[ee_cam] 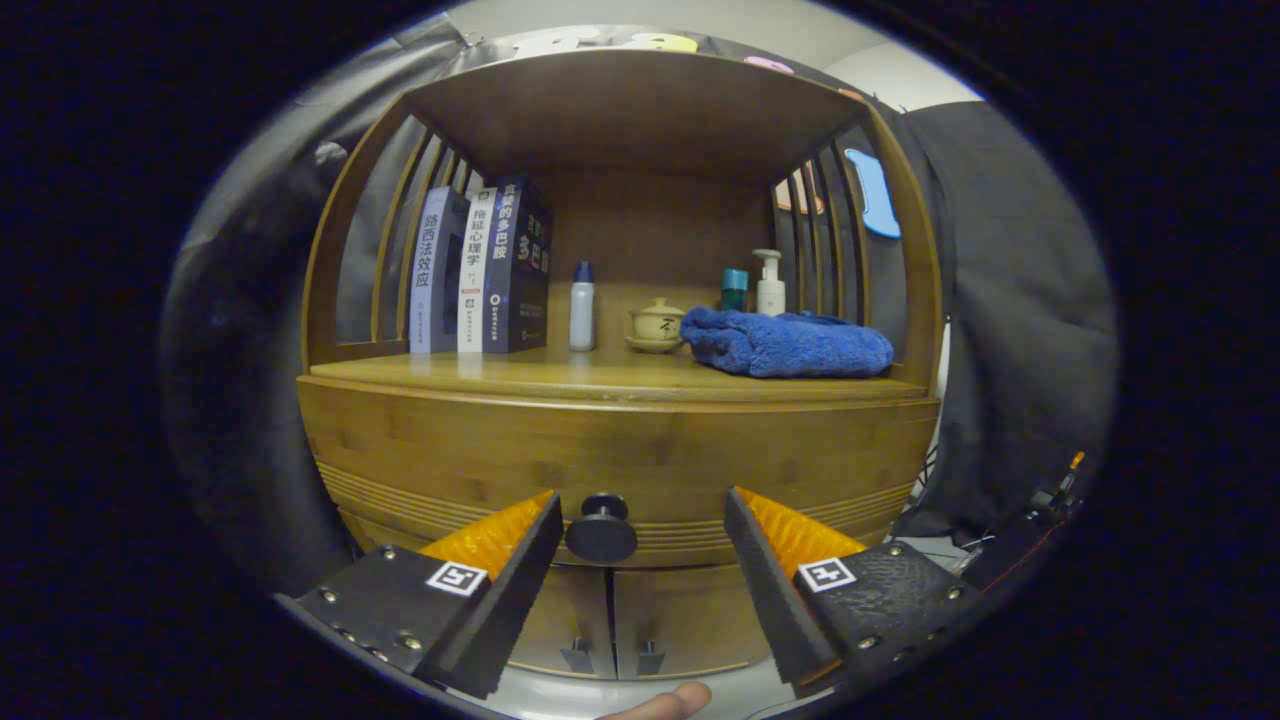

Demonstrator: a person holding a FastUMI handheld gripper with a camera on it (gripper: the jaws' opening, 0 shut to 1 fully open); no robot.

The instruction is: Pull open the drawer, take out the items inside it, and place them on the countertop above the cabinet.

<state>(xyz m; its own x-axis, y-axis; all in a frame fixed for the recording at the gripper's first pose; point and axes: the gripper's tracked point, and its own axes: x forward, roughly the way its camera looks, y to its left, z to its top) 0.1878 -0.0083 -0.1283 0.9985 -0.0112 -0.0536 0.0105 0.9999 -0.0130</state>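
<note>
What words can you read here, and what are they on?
"路西法效应": left book, spine.
"拖延心理学": middle book, spine.
"贪婪的多巴胺": right book, spine.
Small print low on the spines: too small to read.
Mark on the cup: blurred.
The open tool, with the knob between its fingers: square tags, no words.

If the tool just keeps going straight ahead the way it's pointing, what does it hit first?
Most likely the drawer knob: it sits between the open fingers of the tool, nearer the left one, with the drawer front right behind. Depth is hard to judge.
</note>
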